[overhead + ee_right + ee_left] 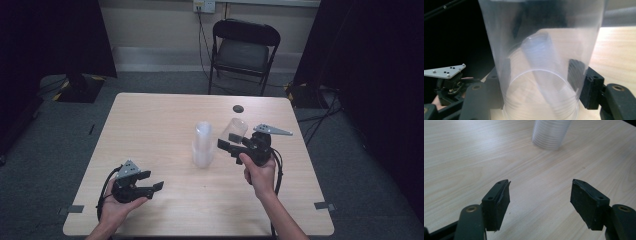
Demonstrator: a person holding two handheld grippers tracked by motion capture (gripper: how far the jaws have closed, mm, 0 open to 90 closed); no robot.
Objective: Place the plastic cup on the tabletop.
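Note:
A stack of clear plastic cups (202,145) stands upright at the middle of the light wooden table (150,120). Just right of the stack, my right gripper (230,145) is shut on a single clear cup (235,130), held tilted above the table. In the right gripper view the clear cup (541,45) sits between the black pads (576,75), with my right gripper (539,75) closed on its walls. My left gripper (152,181) rests near the table's front left, open with nothing in it. In the left gripper view the left gripper (540,195) points toward the cup stack (550,133).
A small dark round thing (238,108) lies near the table's far edge. A black folding chair (244,50) stands behind the table. Bare wood spreads left of the stack and along the front edge. My left gripper also shows far off in the right gripper view (449,75).

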